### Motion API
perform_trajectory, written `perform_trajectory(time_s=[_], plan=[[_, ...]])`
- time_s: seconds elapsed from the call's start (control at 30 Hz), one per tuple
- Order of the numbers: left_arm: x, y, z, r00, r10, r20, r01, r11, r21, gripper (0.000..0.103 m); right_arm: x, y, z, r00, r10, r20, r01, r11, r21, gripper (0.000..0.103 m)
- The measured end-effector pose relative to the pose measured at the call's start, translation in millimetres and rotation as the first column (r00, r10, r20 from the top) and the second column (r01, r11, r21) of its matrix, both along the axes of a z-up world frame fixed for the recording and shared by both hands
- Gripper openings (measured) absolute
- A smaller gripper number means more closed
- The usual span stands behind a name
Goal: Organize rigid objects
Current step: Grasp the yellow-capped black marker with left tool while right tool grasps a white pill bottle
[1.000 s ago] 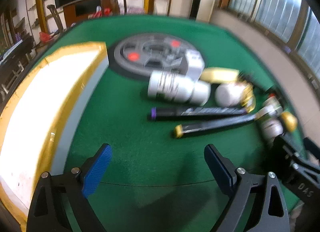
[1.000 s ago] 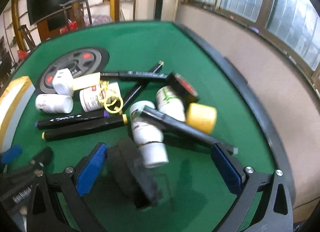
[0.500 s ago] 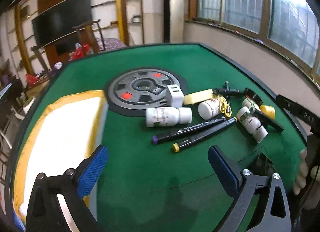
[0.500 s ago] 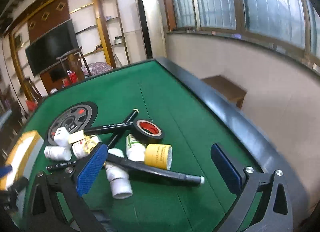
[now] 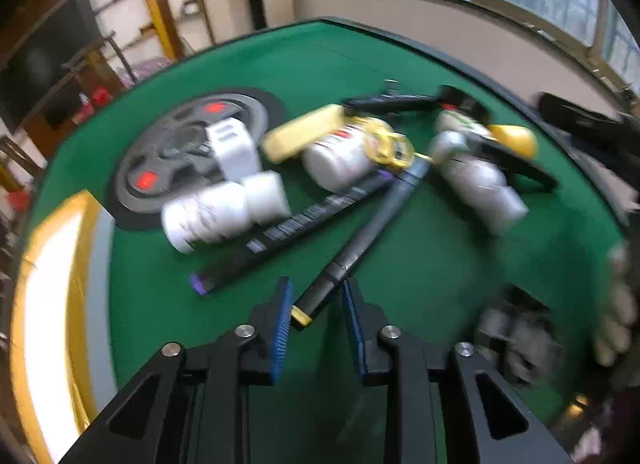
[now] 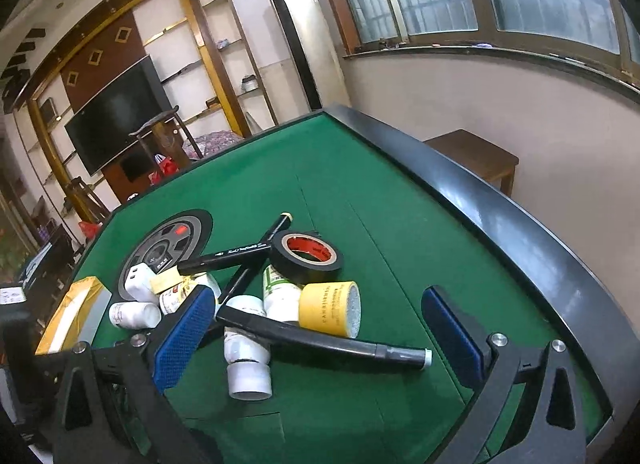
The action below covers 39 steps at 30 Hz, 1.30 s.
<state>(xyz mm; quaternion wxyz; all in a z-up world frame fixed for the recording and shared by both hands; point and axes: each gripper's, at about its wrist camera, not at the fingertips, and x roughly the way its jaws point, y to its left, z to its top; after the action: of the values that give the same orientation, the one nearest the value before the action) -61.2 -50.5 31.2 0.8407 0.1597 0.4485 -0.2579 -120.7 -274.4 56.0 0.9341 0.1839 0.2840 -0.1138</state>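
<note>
The step in hand looks like the first pick from the pile: the left gripper (image 5: 316, 304) has its blue-padded jaws closing around the yellow-capped end of a long black marker pen (image 5: 360, 240), which lies on the green felt bench (image 5: 420, 264) with its far end running up into the heap of things; the pen's tip sits between the pads, but a sliver of gap shows on each side, so the jaws are not yet pinching it. Just left of it lies a second black marker with a purple cap (image 5: 288, 232), and beyond that a white plastic pill bottle on its side (image 5: 216, 216). The right gripper (image 6: 316, 332) hangs over the other end of the pile with its jaws spread wide and nothing between them — below it are a roll of yellow tape (image 6: 330, 308), a roll of black electrical tape with a red core (image 6: 306, 256) and another black marker with a white tip (image 6: 320, 338). The next move, I judge, calls for a firm close, then a lift that draws the pen clear of the yellow rubber bands (image 5: 390, 144) and bottles at its far end without dragging them, and a carry toward the yellow-rimmed white tray (image 5: 48, 304) at the left. Writing is scarce: the yellow roll bears dark lettering too small to read surely, and the pens' white print is blurred.
</note>
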Motion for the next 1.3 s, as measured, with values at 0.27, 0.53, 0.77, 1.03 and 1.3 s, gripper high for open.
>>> perform_trajectory(time_s=[0.27, 0.53, 0.77, 1.03, 1.3], plan=[[-17.9, 8.0, 12.8, 1.000, -0.025, -0.015, 0.024, 0.997, -0.067, 0.051, -0.4, -8.3, -4.1, 1.000, -0.006, 0.011, 0.005, 0.998, 0.060, 0.103], [8.4, -22.8, -1.8, 0.997, -0.063, -0.055, 0.060, 0.997, -0.043, 0.051, -2.0, -18.6, -8.7, 1.000, -0.016, 0.008, 0.015, 0.991, 0.135, 0.103], [9.0, -40.1, -10.1, 0.996, -0.085, -0.021, 0.083, 0.995, -0.063, 0.051, -2.8, -20.2, -9.1, 1.000, -0.020, 0.006, 0.019, 0.988, 0.153, 0.103], [-0.3, -19.8, -4.9, 0.996, -0.053, -0.066, 0.045, 0.992, -0.116, 0.015, -1.1, -19.6, -9.7, 0.999, -0.027, -0.017, 0.030, 0.989, 0.148, 0.103], [-16.8, 38.7, 26.2, 0.998, 0.028, -0.062, -0.044, 0.957, -0.288, 0.014, 4.3, -13.8, -7.4, 0.999, 0.000, -0.034, 0.004, 0.991, 0.135, 0.103]])
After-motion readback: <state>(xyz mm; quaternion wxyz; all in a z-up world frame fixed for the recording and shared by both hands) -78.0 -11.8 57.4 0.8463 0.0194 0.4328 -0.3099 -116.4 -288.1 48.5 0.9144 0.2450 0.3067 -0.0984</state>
